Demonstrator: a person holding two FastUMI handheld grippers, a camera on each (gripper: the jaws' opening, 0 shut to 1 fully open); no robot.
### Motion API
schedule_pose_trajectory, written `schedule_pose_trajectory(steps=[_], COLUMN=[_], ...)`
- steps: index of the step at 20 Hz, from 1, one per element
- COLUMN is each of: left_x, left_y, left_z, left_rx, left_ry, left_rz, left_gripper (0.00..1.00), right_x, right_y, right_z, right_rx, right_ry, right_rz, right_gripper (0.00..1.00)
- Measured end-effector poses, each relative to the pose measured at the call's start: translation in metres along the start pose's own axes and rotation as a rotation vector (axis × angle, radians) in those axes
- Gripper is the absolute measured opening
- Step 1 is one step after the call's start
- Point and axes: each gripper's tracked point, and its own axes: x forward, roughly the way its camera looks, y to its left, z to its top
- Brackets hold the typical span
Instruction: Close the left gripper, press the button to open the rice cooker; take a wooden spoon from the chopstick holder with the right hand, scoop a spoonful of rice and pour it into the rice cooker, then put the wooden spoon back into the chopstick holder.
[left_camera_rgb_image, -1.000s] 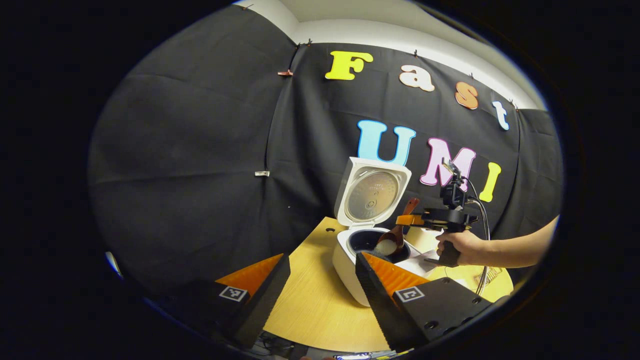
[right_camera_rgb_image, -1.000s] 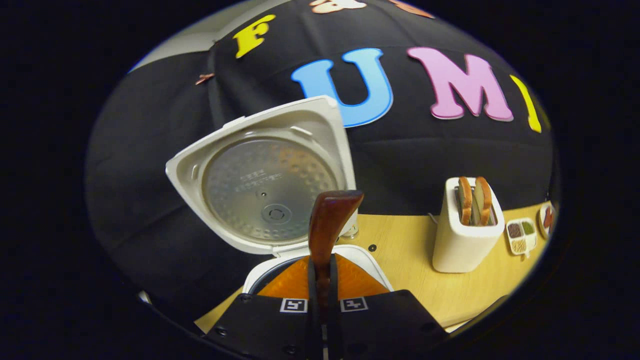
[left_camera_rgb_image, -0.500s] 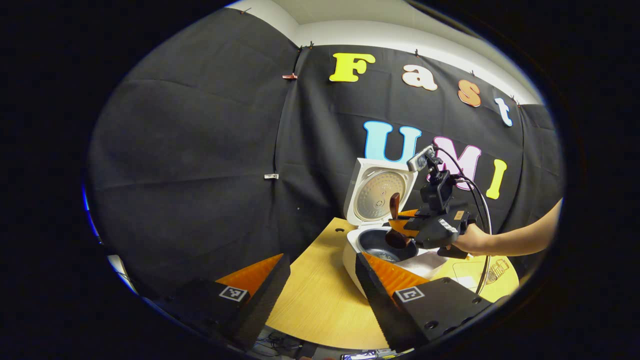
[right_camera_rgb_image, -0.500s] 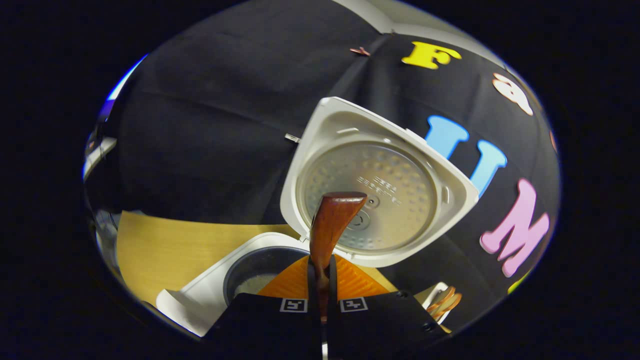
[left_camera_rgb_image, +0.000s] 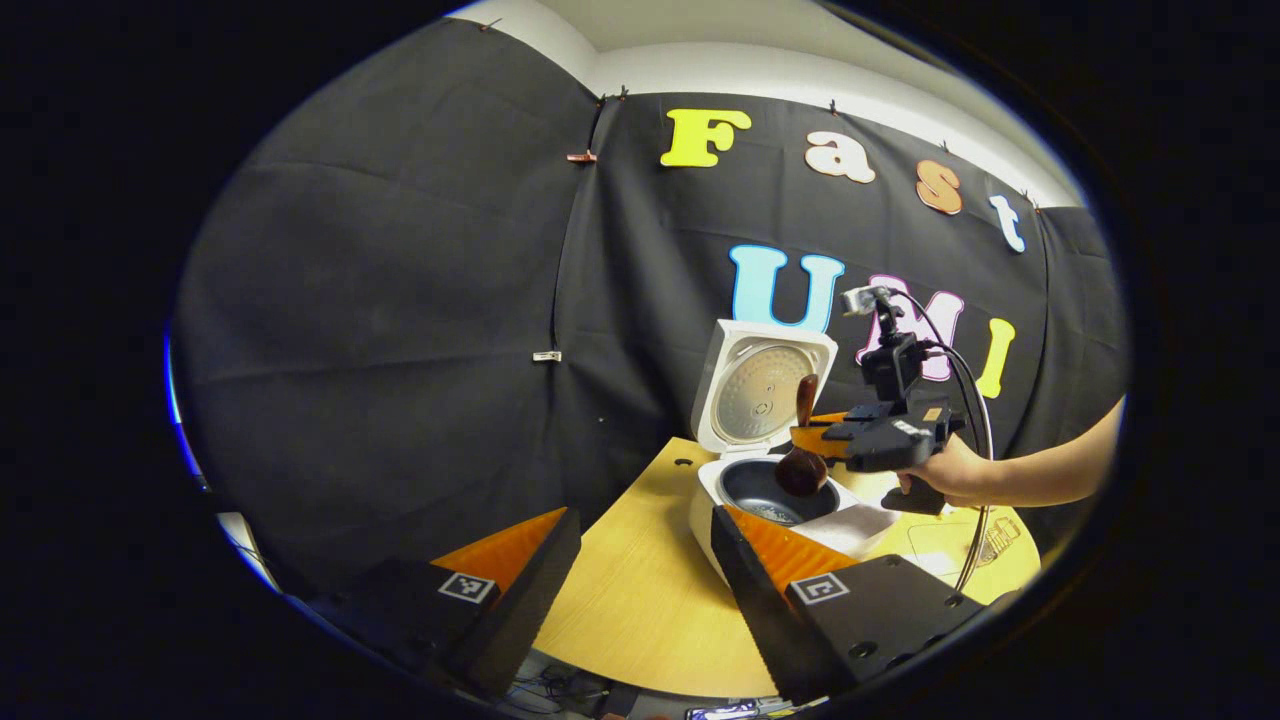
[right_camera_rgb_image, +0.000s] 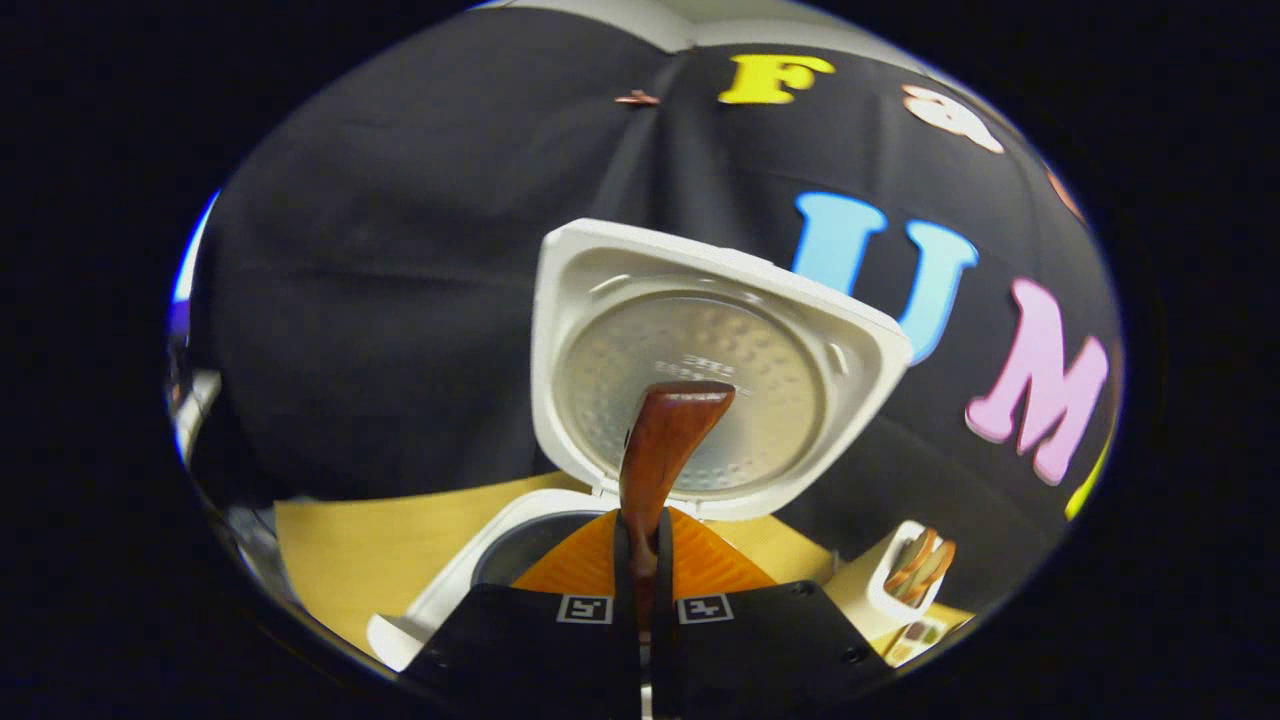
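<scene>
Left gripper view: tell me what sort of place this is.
Probably a mock kitchen counter in a recording booth: an open rice cooker on a wooden table, a toaster holding bread, and black cloth behind instead of kitchen walls.

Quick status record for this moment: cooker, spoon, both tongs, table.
cooker: on the table, lid standing open, dark inner pot exposed
spoon: clamped by its handle in the right tongs, bowl hanging low over the pot, handle end up in front of the lid
rice: a little shows at the pot's bottom; none seen on the spoon
right tongs: shut on the spoon, held by a hand beside the cooker
left tongs: open, holding nothing, back from the cooker
table: wooden top
toaster: right of the cooker, bread slices in it
</scene>
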Motion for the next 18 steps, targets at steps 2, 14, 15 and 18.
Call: schedule_pose_trajectory(steps=[2, 14, 15, 18], left_x=[-0.003, -0.008, -0.007, -0.008], left_y=[-0.003, -0.051, -0.055, -0.067], left_z=[-0.001, 0.016, 0.019, 0.024], left_rx=[-0.002, 0.046, 0.05, 0.068], left_ry=[0.003, -0.032, -0.036, -0.046], left_rz=[-0.004, -0.064, -0.069, -0.077], left_gripper=[0.92, 0.92, 0.92, 0.92], right_x=[-0.01, -0.172, -0.189, -0.241], right_y=[-0.018, -0.143, -0.154, -0.184], right_z=[0.011, 0.075, 0.073, 0.065], right_rx=[0.18, 0.631, 0.616, 0.569], right_ry=[-0.026, -0.334, -0.349, -0.389], right_rz=[-0.012, -0.115, -0.134, -0.198], right_gripper=[0.09, 0.08, 0.08, 0.09])
